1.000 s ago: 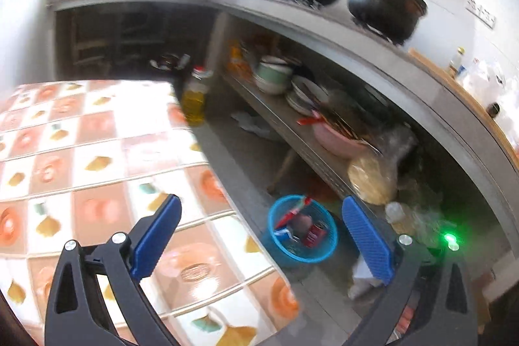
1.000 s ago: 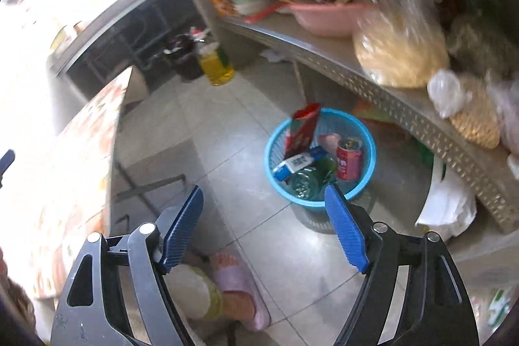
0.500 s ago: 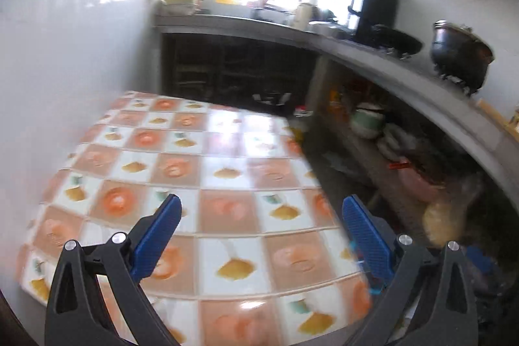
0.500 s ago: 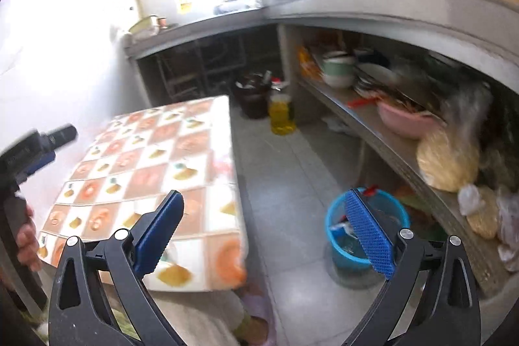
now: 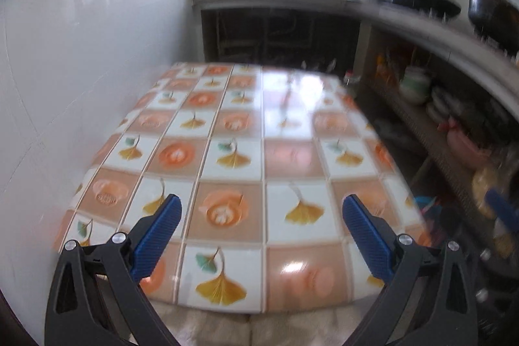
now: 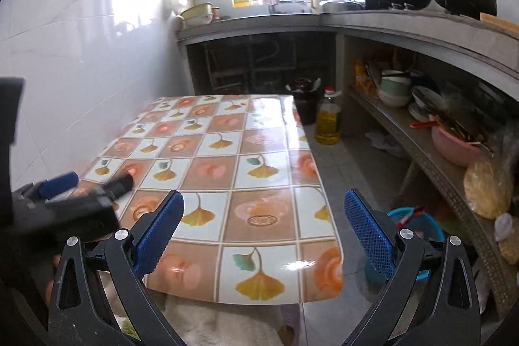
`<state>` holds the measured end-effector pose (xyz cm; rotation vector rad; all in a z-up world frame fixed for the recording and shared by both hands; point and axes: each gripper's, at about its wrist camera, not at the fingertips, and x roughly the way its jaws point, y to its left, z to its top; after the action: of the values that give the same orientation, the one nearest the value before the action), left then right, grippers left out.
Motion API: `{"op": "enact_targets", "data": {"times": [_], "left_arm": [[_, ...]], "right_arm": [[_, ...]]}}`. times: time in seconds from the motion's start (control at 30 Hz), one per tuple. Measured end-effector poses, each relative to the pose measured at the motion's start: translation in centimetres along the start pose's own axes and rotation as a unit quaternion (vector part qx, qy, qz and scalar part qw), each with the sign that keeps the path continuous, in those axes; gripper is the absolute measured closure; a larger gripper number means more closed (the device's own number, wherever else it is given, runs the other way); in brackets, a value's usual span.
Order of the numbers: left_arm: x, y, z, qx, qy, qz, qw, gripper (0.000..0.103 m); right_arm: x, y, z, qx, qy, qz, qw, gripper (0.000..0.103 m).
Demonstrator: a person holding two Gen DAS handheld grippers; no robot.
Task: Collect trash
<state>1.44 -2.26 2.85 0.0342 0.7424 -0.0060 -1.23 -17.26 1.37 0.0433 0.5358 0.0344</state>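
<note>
A blue plastic basket (image 6: 418,221) with trash stands on the floor right of the table; a red wrapper pokes out of it. In the left wrist view only its blurred rim (image 5: 425,203) shows past the table edge. A table (image 6: 227,171) with an orange and white ginkgo-leaf cloth fills both views. My right gripper (image 6: 262,216) hangs above the table's near right corner, open wide, nothing between its blue pads. My left gripper (image 5: 259,216) is over the table's near edge, open and holding nothing; it also shows blurred at the left as the left gripper (image 6: 94,184).
A yellow oil bottle (image 6: 328,122) and a dark jar (image 6: 305,102) stand on the floor behind the table. The shelf (image 6: 421,132) at right holds bowls, a pink basin (image 6: 454,145) and food bags (image 6: 486,187). Pots sit on the counter (image 6: 421,21). A white wall (image 6: 81,54) borders the left.
Both views swung left from the basket and shelf to the table. The right gripper rose away from the basket and its jaws spread a little wider. The left gripper stayed open.
</note>
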Motion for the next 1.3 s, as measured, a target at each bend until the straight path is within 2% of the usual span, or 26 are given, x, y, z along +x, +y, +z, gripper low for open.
{"op": "enact_targets", "data": {"times": [0.17,0.37,0.5,1.0,1.3], "left_arm": [[0.9,-0.1,-1.7,0.006,0.049,-0.012,0.9987,0.006],[1.0,-1.1,-2.3,0.023,0.064,-0.026,0.9973,0.006],[1.0,-1.8,-2.6,0.038,0.076,-0.035,0.9957,0.006],[0.0,-5.3,-2.7,0.095,0.069,-0.079,0.9899,0.006],[-0.4,-6.3,-2.6,0.106,0.06,-0.083,0.989,0.006]], "right_arm": [[0.3,-0.1,-0.6,-0.013,0.03,-0.053,0.998,0.008],[-0.6,-2.3,-1.4,0.029,0.045,-0.066,0.996,0.008],[-1.3,-3.3,-1.7,0.029,0.046,-0.081,0.995,0.008],[-3.1,-6.0,-2.9,0.029,0.049,-0.126,0.99,0.008],[-3.5,-7.2,-3.4,0.044,0.051,-0.136,0.988,0.008]]}}
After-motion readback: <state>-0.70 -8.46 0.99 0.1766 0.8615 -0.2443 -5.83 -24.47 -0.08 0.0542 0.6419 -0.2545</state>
